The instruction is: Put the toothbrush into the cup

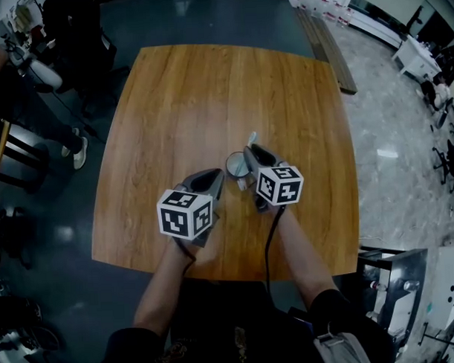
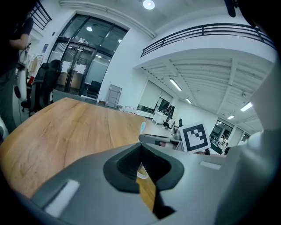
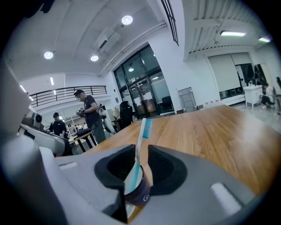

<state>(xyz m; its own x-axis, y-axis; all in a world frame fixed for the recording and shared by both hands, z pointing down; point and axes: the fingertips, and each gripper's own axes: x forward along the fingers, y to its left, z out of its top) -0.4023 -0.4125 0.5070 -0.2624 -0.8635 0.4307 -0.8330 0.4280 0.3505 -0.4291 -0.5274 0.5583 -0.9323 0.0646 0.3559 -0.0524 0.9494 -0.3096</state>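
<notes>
A dark cup (image 1: 236, 165) stands on the wooden table (image 1: 209, 88) just ahead of both grippers. A toothbrush (image 3: 142, 127) with a white and pale-blue handle stands in the cup (image 3: 136, 189), bristle end up and tilted away; its head (image 1: 251, 138) pokes out above the rim. My right gripper (image 3: 141, 149) is right at the cup, its jaws a little apart on either side of the brush handle. My left gripper (image 1: 218, 176) sits left of the cup with its jaws touching at the tips (image 2: 141, 147) and nothing between them. The left gripper view shows the brush tip (image 2: 142, 127).
Bare wood stretches beyond the cup to the far edge. A long plank (image 1: 328, 43) lies on the floor past the table's far right corner. People and chairs (image 3: 90, 116) are off to the left of the table, with a metal trolley (image 1: 394, 279) at my right.
</notes>
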